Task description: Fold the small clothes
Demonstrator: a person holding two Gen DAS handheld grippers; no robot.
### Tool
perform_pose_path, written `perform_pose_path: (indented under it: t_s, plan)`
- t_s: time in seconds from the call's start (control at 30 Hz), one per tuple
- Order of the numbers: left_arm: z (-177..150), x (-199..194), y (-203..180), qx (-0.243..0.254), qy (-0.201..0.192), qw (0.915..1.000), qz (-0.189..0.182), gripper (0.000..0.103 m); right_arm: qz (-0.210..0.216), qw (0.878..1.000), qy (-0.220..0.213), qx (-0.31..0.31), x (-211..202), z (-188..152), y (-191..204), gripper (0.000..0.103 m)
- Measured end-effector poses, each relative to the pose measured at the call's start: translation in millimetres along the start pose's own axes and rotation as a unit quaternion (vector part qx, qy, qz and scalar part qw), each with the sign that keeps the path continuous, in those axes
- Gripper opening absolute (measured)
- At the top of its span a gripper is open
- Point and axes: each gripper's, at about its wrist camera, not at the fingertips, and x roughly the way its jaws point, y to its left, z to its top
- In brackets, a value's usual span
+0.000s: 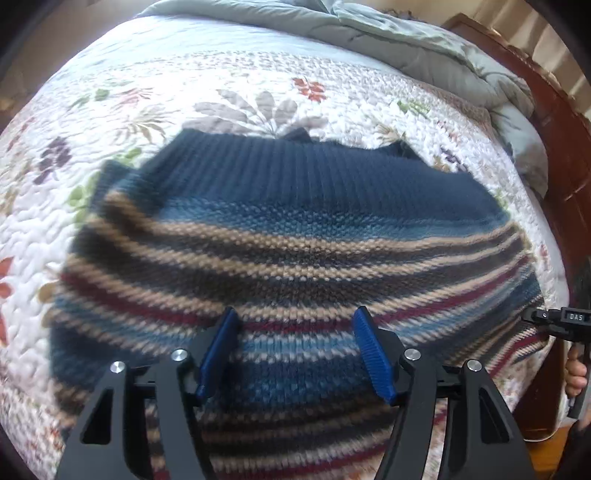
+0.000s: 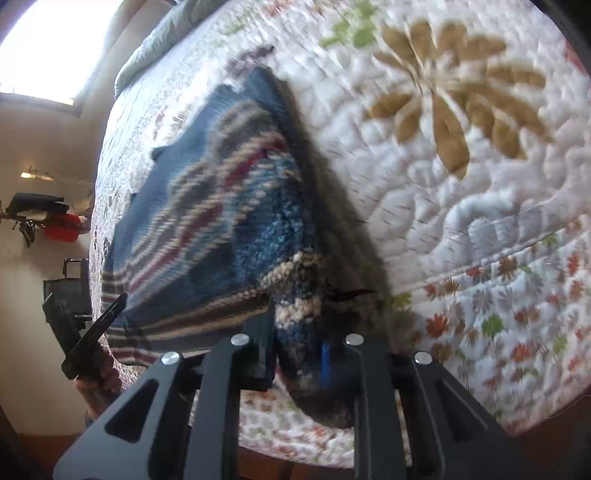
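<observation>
On the floral quilt a striped knit sweater is spread flat (navy ribbed hem farthest away). The left gripper is held agape above it, nothing pinched. The sweater's corner is clamped by the right gripper.

Bed: a big bed with a white quilt that has flowers and leaves on it.
On the quilt: a striped knit sweater lies spread out.
Far end: a rumpled grey-green blanket.
</observation>
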Motion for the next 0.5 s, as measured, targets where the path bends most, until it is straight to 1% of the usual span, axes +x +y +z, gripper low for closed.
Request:
perform_pose_path:
  t_s: [0.1, 0.2, 0.27, 0.3, 0.37, 0.43, 0.5]
  plan:
    - [-7.7, -27.9, 8.2, -0.018, -0.015, 0.9997, -0.01, 0.066, 0.011, 1.0, -0.022, -0.018, -21.7, -1.1, 28.6, 0.016]
    - [-14.6, -47.0, 22.0, -0.022, -0.027, 0.9994, -0.006, 0.066, 0.006, 0.997, -0.05, -0.058, -45.5, -2.2, 74.1, 0.015]
    - [-19.9, -59.9, 32.5, -0.022, -0.034, 0.9991, -0.01, 0.066, 0.007, 0.995, -0.061, -0.083, -53.1, -3.9, 103.7, 0.015]
    - [-20.8, -62.9, 34.6, -0.023, -0.035, 0.9991, -0.012, 0.066, 0.007, 0.993, -0.064, -0.094, -55.0, -5.4, 114.9, 0.015]
    - [-22.9, -70.1, 40.4, -0.025, -0.039, 0.9989, -0.012, 0.066, -0.002, 0.989, -0.07, -0.128, -55.5, -9.9, 149.7, 0.015]
    - [-25.1, -75.0, 44.7, -0.022, -0.042, 0.9988, -0.013, 0.066, -0.014, 0.983, -0.072, -0.166, -49.3, -18.5, 186.1, 0.014]
    - [-28.1, -79.4, 49.8, -0.022, -0.046, 0.9986, -0.012, 0.066, -0.024, 0.979, -0.071, -0.19, -41.3, -24.3, 209.5, 0.014]
